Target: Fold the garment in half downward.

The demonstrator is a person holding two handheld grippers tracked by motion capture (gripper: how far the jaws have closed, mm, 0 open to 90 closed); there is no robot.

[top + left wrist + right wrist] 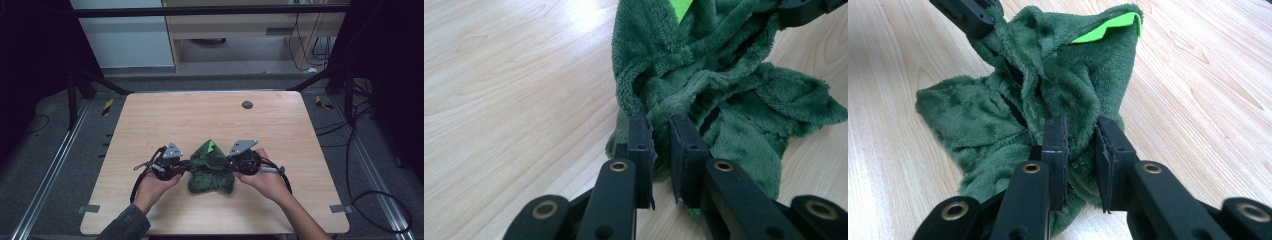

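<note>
**On the wooden table: two grippers at a green fleece cloth**

Near the front edge of the wooden table [150, 130], a person's two hands come in from below. The left hand [152, 185] holds the left gripper [660, 131]. Its jaws are almost closed, and I cannot tell if they pinch any fleece. The right hand [267, 180] holds the right gripper [1082, 131]. Its jaws stand a little apart with fleece at the tips, and I cannot tell if they squeeze it.

Between the two grippers sits the dark green fleece cloth [211, 170], crumpled in a soft heap and bunched up high in the middle. A bright green patch [1108, 27] shows at its top. Farther back, a small dark round spot [247, 105] sits in the table.
</note>
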